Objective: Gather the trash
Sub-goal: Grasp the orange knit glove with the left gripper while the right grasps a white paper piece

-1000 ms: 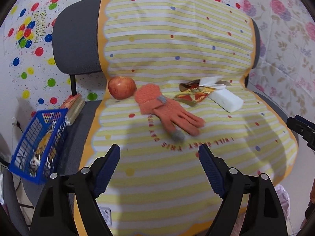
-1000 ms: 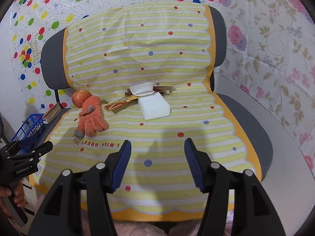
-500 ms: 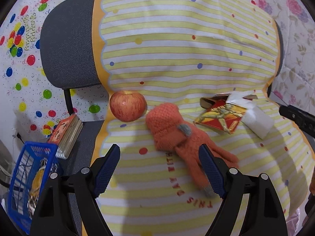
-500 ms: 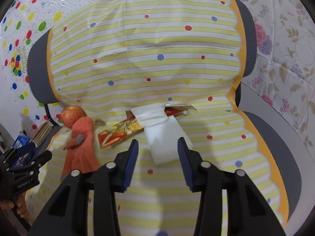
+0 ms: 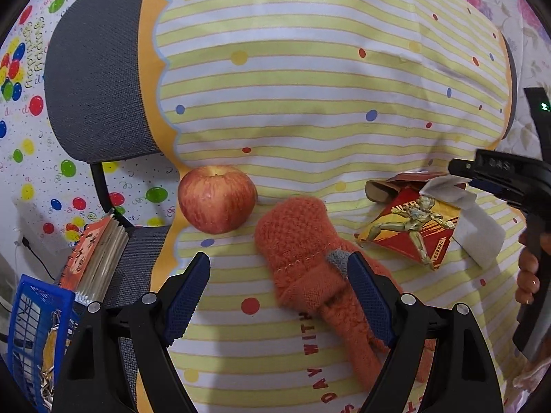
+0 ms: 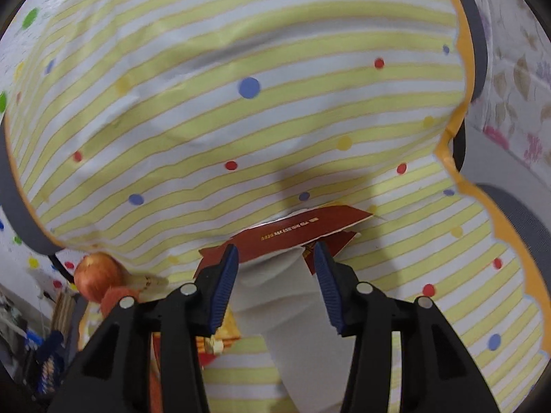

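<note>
Closer now, right gripper [image 6: 275,258] straddles white tissue [image 6: 275,296], apart; left gripper [image 5: 279,275] apart.

The left gripper [image 5: 279,296] is held with its jaws spread wide. The right gripper [image 6: 275,272] is likewise held with its jaws parted, gripped by a hand [image 5: 528,268] at its handle.

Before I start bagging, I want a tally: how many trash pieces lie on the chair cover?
2 visible: a red wrapper beside the orange glove, and white tissue partly over it, between the right gripper fingers. More may be hidden underneath.
</note>
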`<action>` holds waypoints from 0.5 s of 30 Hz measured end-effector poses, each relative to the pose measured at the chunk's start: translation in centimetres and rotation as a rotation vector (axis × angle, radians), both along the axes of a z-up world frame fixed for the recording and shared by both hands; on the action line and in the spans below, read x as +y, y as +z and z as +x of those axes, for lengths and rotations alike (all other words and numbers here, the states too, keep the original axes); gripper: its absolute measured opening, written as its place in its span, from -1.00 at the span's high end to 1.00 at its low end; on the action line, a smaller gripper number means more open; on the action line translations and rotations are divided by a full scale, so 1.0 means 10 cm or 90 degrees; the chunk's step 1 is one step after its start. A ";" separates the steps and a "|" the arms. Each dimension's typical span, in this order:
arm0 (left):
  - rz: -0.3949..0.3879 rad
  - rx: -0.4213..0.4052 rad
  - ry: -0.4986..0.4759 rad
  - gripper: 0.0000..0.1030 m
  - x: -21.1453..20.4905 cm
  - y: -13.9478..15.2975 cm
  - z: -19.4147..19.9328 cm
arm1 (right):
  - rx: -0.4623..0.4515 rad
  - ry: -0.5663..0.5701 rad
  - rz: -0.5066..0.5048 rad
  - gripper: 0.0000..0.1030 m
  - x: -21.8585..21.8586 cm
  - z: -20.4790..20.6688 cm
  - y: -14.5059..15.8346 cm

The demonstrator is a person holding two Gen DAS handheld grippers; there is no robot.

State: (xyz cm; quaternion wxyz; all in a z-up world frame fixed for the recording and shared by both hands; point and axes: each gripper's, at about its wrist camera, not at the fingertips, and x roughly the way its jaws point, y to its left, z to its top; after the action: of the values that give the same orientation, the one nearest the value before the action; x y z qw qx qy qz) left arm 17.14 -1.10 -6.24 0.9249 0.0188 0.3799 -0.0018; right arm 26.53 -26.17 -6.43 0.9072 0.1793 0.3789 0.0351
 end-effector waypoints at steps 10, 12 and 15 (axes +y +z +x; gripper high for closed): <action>-0.025 0.024 -0.030 -0.59 -0.07 -0.01 -0.29 | -0.052 0.063 0.024 0.94 -0.04 -0.57 0.34; -0.027 0.026 -0.034 -0.59 -0.09 0.00 -0.35 | -0.078 0.073 -0.008 0.94 -0.07 -0.77 0.46; -0.031 0.034 -0.036 -0.59 -0.13 0.00 -0.40 | -0.116 0.080 -0.089 0.94 -0.06 -1.16 0.60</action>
State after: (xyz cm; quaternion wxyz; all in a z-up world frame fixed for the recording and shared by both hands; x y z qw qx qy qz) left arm 13.11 -2.45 -6.21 0.9143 0.0072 0.4032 -0.0380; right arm 14.96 -26.77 -0.41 0.9442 0.0874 0.3070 0.0812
